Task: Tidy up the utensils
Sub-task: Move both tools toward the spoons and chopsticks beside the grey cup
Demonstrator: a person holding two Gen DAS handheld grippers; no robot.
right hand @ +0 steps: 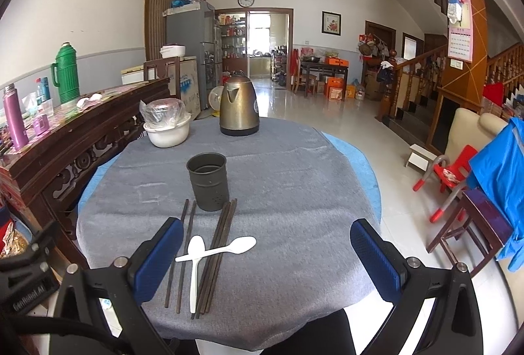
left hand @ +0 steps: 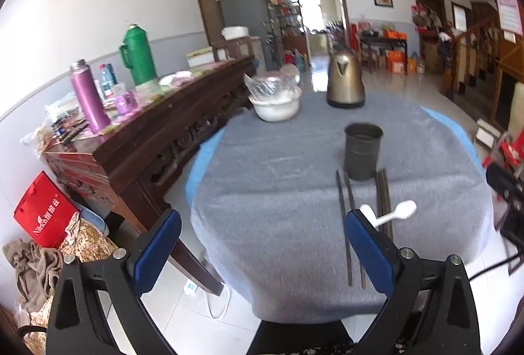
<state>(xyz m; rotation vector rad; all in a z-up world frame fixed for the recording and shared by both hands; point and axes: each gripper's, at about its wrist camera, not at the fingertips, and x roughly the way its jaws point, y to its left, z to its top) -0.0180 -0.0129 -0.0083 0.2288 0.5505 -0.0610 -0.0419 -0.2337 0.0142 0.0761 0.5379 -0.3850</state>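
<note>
Both grippers hang over the near edge of the round table (right hand: 294, 178), jaws spread wide and empty: the left gripper (left hand: 262, 243) and the right gripper (right hand: 267, 252). Chopsticks (right hand: 216, 256) lie loose on the grey cloth before the dark holder (right hand: 207, 181), two white spoons (right hand: 196, 270) crossing them, perhaps resting on them. A kettle (right hand: 238, 107) stands behind.

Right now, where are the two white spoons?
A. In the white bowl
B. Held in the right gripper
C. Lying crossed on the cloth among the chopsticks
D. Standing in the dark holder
C. The two spoons lie crossed on the cloth, among the chopsticks in front of the holder; the right gripper is open and empty.
</note>
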